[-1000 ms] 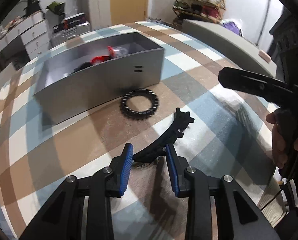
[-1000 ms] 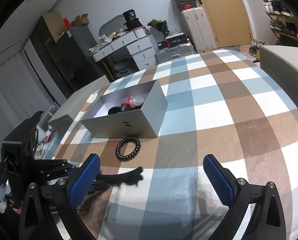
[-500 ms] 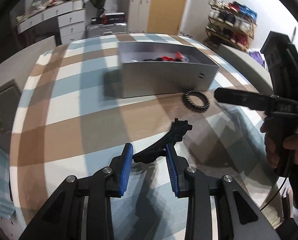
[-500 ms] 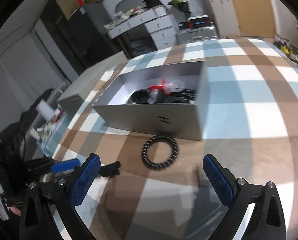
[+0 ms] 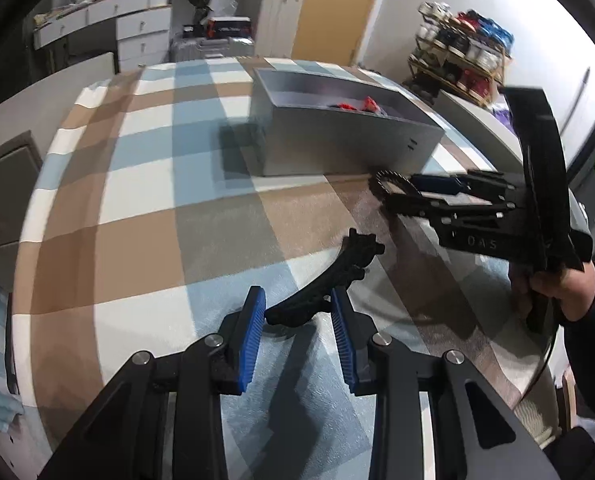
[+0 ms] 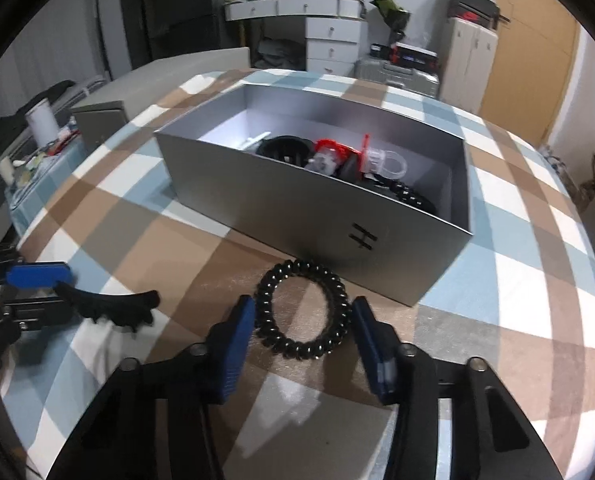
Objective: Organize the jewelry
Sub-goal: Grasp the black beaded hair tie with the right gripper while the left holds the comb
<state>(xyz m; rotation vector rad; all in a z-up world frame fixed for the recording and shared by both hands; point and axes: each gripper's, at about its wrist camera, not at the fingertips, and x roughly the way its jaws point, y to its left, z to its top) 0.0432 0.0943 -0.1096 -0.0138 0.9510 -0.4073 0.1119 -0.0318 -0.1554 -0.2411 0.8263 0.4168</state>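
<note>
- Straddling the black spiral hair tie (image 6: 299, 311), the right gripper (image 6: 303, 334) has just been closing its jaws around it; in the right wrist view the blue pads stand close on either side, but I cannot tell whether they press on it yet.
- Clenched on one end of the black hair claw clip (image 5: 324, 279), the left gripper (image 5: 297, 322) holds the clip clear of the checked tablecloth (image 5: 145, 216), its toothed end pointing away from the pads.
- Lying flat on the cloth, the hair tie sits just in front of the long wall of the grey box (image 6: 297, 204), near it but apart.
- Judging progress: several pieces are already in the box, among them a red-and-clear piece (image 6: 349, 156), a dark round item and a string of black beads; the rest is too jumbled to name.
- What remains, as far as I can see: the clip and the hair tie, the only loose pieces showing on the cloth.
- Readable writing: an "H"-like mark on the front wall of the box, and the letters "DAS" on the right gripper's body in the left wrist view. Nothing else is legible.
</note>
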